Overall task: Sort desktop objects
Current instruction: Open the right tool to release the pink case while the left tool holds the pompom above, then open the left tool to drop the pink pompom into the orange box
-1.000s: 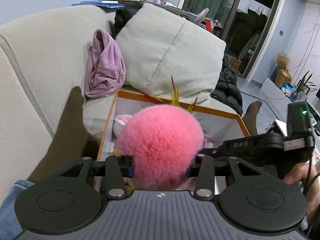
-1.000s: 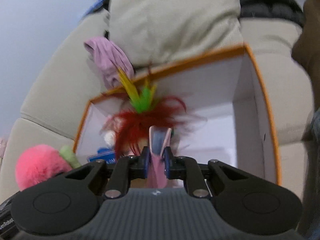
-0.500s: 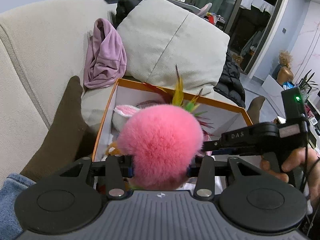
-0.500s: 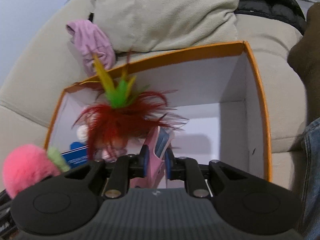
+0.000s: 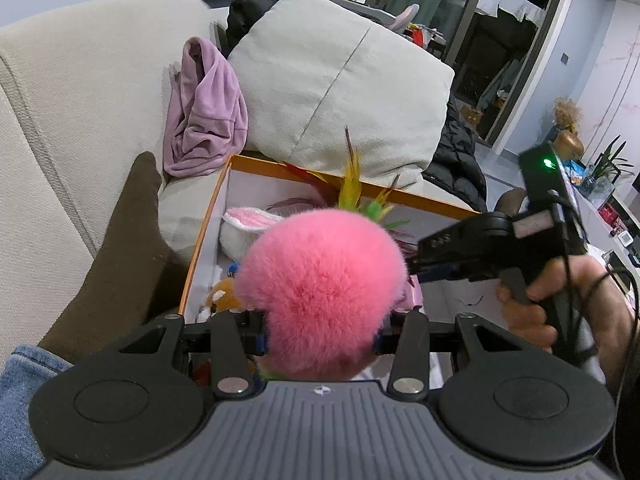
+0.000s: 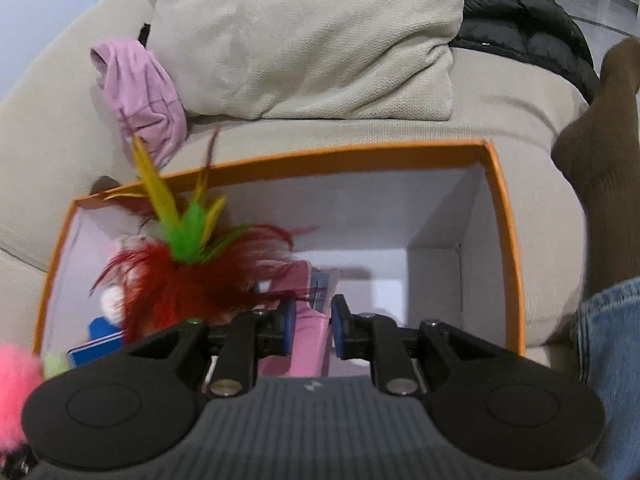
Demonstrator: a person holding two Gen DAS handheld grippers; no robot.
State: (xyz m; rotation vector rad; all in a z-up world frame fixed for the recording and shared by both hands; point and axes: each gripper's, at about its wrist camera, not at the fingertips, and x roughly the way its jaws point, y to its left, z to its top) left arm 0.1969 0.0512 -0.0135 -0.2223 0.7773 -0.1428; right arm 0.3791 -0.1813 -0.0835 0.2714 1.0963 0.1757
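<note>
An orange-rimmed white box (image 6: 500,216) sits on the sofa; it also shows in the left wrist view (image 5: 208,232). My left gripper (image 5: 320,336) is shut on a pink fluffy ball (image 5: 320,284) and holds it above the box's near edge. My right gripper (image 6: 312,324) holds a pink feather toy (image 6: 308,320) over the box; its pads have spread a little but still touch the toy's pink handle. The red, green and yellow feathers (image 6: 180,268) stick out to the left. A white plush rabbit (image 5: 240,228) and a blue item (image 6: 100,340) lie in the box.
A purple cloth (image 5: 204,112) lies on the sofa behind the box, beside a large beige cushion (image 5: 336,76). A black jacket (image 6: 520,12) lies at the right. My brown-socked feet (image 5: 128,240) flank the box. The right gripper's body (image 5: 500,244) shows in the left wrist view.
Both grippers moved forward and down over the box. The right gripper's pads have opened slightly around the feather toy, which has tipped left. The left grip on the pink ball is unchanged.
</note>
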